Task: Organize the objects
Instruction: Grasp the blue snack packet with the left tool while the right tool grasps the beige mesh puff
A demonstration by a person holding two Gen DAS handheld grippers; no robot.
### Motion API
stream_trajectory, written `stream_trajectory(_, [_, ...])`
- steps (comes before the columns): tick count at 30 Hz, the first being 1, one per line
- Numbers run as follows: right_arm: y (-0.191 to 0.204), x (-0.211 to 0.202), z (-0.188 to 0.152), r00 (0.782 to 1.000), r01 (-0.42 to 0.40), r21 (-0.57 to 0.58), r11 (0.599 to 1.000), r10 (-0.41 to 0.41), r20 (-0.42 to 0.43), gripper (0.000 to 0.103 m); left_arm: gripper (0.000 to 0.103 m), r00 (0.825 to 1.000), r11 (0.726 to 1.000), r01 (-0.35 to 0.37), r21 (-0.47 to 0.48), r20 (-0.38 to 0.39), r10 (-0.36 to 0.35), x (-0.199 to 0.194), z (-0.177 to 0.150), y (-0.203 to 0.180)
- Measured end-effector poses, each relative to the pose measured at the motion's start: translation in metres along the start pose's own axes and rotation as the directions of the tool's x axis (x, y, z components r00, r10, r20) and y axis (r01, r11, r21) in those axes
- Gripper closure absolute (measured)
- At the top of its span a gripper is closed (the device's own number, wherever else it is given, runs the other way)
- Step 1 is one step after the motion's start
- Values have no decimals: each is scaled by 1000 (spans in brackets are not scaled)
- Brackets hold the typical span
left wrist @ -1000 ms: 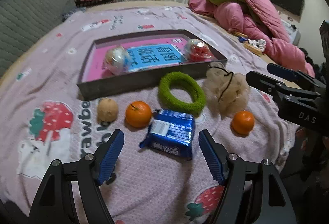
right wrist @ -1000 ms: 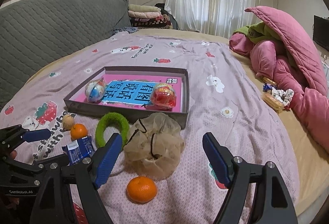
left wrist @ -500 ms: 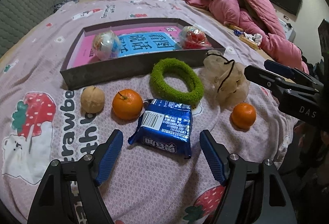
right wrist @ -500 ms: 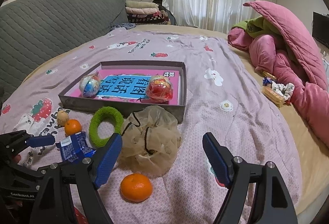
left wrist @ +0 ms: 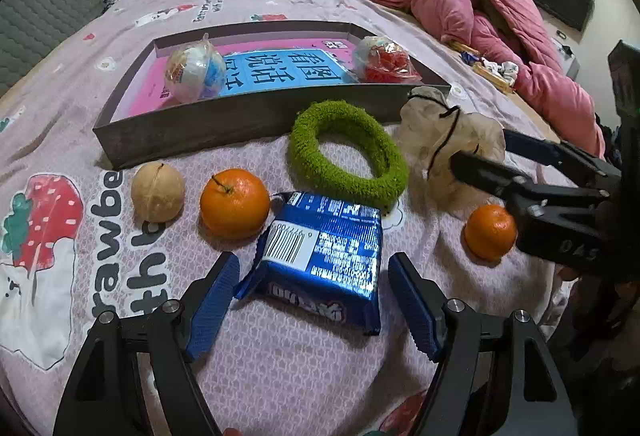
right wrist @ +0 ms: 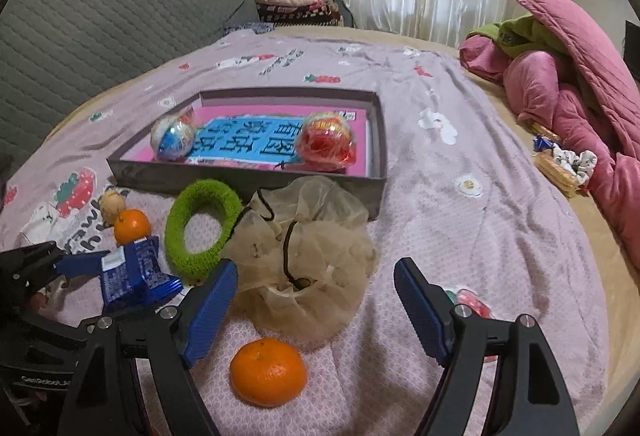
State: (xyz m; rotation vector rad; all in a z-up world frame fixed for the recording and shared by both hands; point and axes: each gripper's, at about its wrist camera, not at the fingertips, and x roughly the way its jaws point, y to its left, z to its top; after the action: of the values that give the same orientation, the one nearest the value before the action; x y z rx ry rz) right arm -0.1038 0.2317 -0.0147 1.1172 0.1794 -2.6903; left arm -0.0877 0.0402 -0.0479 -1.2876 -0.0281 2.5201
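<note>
Straddling the blue packet (left wrist: 320, 248) on the blanket (left wrist: 280, 364), my left gripper (left wrist: 310, 300) gapes, its 2 fingers flanking the packet's near end, long axis pointing toward the box (left wrist: 240, 124); my right gripper (right wrist: 316, 306) gapes too.

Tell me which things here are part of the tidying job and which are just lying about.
Part of the job: grey box, blue snack packet, two oranges, walnut, green ring, mesh pouch, two wrapped balls already in the box.

Lying about: pink quilt, folded blankets, small basket.
</note>
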Motion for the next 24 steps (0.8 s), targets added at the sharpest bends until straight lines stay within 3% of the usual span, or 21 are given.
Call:
stream_trajectory(9, [-5,28,6,998,-18,29,999,20,-53,25,25,1000,1000,15,-16,14,-14,6,6,-1])
stream_trajectory(19, [-12,31,3,996,-62,60,996,65,-53,58,40,1000,999,-3,-36,11,3,6,8,1])
stream_trajectory(24, [-14,26,3,997,-65,64,996,67,-32,66,45,1000,999,-9,-31,14,9,5,7,0])
